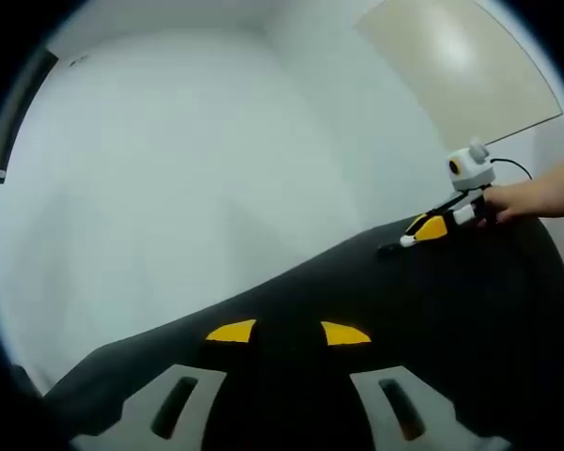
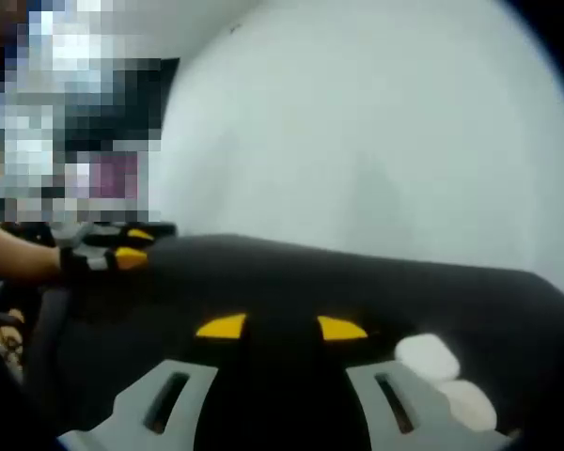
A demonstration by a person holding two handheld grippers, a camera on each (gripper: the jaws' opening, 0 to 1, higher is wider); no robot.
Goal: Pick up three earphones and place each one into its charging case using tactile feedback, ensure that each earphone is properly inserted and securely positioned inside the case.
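Two small white rounded objects lie on the black tabletop (image 2: 376, 282) just right of my right jaw, one (image 2: 428, 355) behind the other (image 2: 470, 402). They are too blurred to tell cases from earphones. My right gripper (image 2: 282, 327) stands open low over the table, with nothing between its yellow tips. My left gripper (image 1: 289, 333) is also open and empty above the black surface (image 1: 432, 310). In the left gripper view the right gripper (image 1: 423, 228) comes in from the right, held by a hand (image 1: 536, 199). In the right gripper view the left gripper (image 2: 122, 246) comes in from the left.
A plain white wall (image 1: 216, 160) rises behind the table's far edge. A beige panel (image 1: 461, 66) hangs on it at the upper right of the left gripper view. A dark strip (image 1: 14, 117) runs along the wall at the left.
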